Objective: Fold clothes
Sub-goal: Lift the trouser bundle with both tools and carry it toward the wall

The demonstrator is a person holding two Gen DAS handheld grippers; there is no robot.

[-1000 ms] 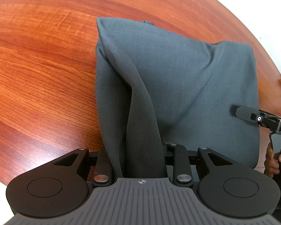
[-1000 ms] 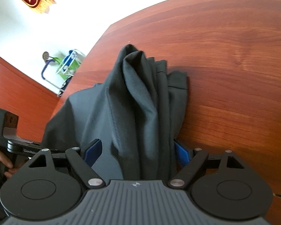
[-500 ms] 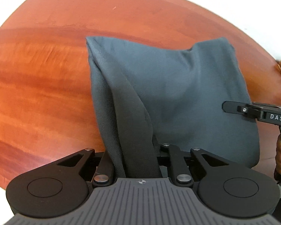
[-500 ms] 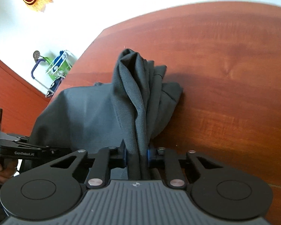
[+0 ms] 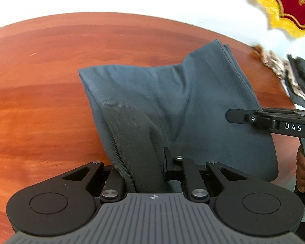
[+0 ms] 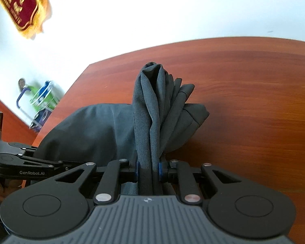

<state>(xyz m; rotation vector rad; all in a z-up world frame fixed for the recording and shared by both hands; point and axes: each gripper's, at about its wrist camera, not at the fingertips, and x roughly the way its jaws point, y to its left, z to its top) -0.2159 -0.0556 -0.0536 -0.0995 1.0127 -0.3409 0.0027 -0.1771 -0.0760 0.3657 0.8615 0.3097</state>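
Observation:
A dark grey garment (image 5: 193, 105) lies partly on the red-brown wooden table (image 5: 40, 101) and is lifted at its near edge. My left gripper (image 5: 144, 168) is shut on a bunched fold of the garment. My right gripper (image 6: 148, 168) is shut on another bunched fold of the same garment (image 6: 152, 109), which rises in pleats in front of it. The right gripper also shows in the left wrist view (image 5: 274, 120), at the cloth's right side. The left gripper shows in the right wrist view (image 6: 30, 164), at the left.
A small pile of patterned and dark cloth (image 5: 290, 75) lies at the table's far right edge. A red pennant with gold fringe (image 6: 20, 4) hangs on the white wall. A blue and green rack (image 6: 40, 101) stands on the floor beyond the table.
My right gripper closed on the garment fold. Both grippers rose and tilted up with the cloth, so the wall and pennant came into view. The garment's near edge lifted off the table.

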